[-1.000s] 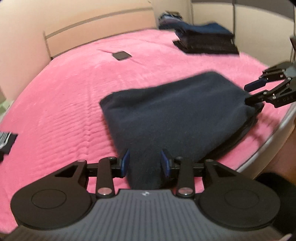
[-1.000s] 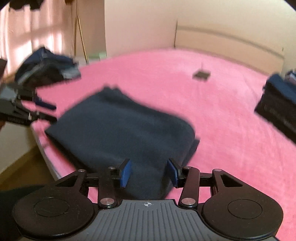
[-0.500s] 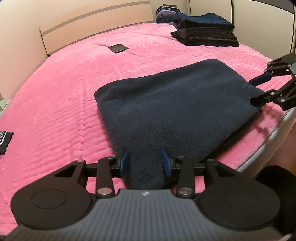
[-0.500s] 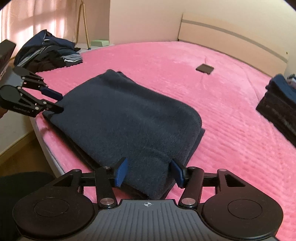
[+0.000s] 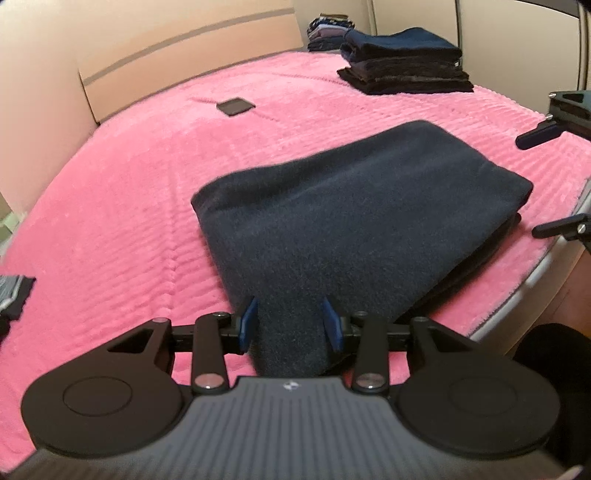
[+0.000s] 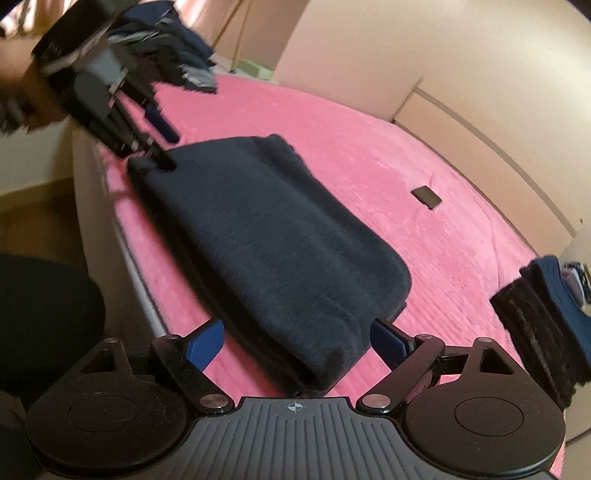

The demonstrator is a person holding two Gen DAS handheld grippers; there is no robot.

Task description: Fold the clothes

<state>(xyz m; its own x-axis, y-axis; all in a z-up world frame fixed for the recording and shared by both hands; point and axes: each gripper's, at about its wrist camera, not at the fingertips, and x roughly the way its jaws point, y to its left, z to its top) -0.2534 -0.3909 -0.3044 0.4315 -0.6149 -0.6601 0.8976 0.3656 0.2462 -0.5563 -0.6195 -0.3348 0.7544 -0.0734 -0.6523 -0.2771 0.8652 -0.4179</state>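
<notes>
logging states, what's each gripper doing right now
left gripper: shut on the dark folded garment.
right gripper: open, jaws wide around the garment's corner, not gripping it.

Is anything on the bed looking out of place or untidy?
Mostly tidy. The folded garment lies flat, and the stack is neat. Only a loose pile of clothes at the bed's far corner looks crumpled, still unfolded.

Setting: home bedroom. Evidence: wide bed [image 5: 155, 192] under a pink ribbed plush cover, pale wooden headboard [image 5: 184, 55] against a cream wall, wardrobe doors [image 5: 517, 29] behind a stack of folded dark clothes [image 5: 402, 61]. Loose garments heaped [image 6: 173, 55] at the far corner, curtain beside them.
</notes>
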